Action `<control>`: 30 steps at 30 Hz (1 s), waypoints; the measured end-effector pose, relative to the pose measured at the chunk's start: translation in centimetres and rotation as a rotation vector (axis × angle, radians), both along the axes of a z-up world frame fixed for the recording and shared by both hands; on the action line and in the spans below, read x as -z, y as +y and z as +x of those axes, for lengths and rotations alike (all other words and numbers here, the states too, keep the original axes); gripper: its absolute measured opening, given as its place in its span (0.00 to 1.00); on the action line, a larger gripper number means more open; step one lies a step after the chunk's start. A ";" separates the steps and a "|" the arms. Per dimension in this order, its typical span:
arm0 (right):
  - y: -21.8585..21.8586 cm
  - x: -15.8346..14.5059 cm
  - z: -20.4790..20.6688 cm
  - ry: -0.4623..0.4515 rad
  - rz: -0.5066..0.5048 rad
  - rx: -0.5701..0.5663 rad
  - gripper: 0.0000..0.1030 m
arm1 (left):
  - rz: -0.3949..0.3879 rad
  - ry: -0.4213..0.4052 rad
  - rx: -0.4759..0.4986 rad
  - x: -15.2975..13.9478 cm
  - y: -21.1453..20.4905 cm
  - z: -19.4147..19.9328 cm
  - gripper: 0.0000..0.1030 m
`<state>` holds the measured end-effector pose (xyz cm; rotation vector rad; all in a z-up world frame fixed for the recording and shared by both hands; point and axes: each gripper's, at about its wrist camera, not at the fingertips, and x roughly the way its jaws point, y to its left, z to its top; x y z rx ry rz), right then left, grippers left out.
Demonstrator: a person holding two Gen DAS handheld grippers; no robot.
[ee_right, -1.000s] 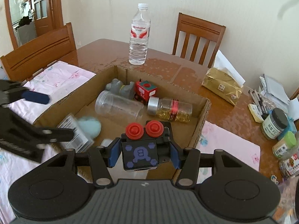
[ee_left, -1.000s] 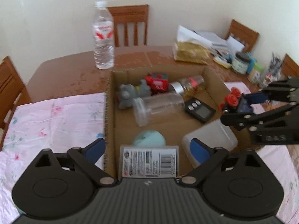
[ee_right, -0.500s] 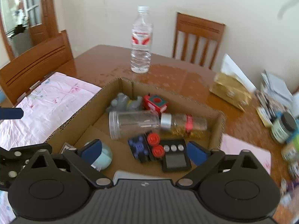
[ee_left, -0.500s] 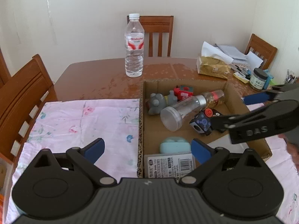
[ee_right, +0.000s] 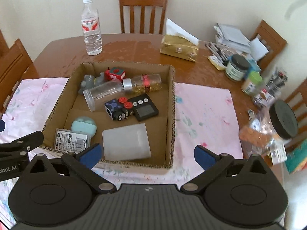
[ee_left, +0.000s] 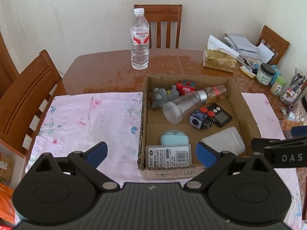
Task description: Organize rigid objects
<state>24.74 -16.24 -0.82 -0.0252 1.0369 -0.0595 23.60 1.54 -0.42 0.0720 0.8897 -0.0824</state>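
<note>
An open cardboard box (ee_left: 143, 115) (ee_right: 173, 115) sits on the table. Inside lie a blue cube toy with red buttons (ee_left: 200, 117) (ee_right: 118, 109), a black timer (ee_right: 145, 109), a clear jar (ee_left: 182, 105), a gold-filled bottle (ee_right: 145, 83), a grey figure (ee_left: 160, 96), a red cube (ee_right: 115, 73), a mint case (ee_left: 173, 138), a barcoded pack (ee_left: 168, 156) and a white tub (ee_right: 125, 140). My left gripper (ee_left: 151, 152) hangs open over the box's near-left corner. My right gripper (ee_right: 147, 153) hovers over the near edge, its jaws opening with nothing between them.
A pink cloth (ee_left: 86, 118) lies under and beside the box. A water bottle (ee_left: 140, 40) stands behind it. A gold tissue pack (ee_left: 218, 61), jars (ee_left: 265, 74) and papers crowd the right side. A black-lidded jar (ee_right: 276, 128) looms at the right. Wooden chairs ring the table.
My right gripper opened and let go of the blue cube toy, which now lies in the box beside the timer. Both grippers rose and drew back from the box.
</note>
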 end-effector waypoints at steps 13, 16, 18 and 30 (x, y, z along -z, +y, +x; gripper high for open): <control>0.1 -1.3 -2.0 -0.035 0.010 0.034 1.00 | 0.033 0.011 -0.013 -0.9 -1.0 -1.2 0.96; 0.1 -1.4 -2.2 -0.039 0.013 0.032 1.00 | 0.031 0.013 -0.014 -1.0 -1.1 -1.4 0.96; 0.1 -1.5 -2.3 -0.040 0.014 0.031 1.00 | 0.030 0.012 -0.018 -1.1 -1.2 -1.5 0.96; 0.0 -1.7 -2.6 -0.044 0.020 0.028 1.00 | 0.028 0.015 -0.030 -1.4 -1.2 -1.9 0.96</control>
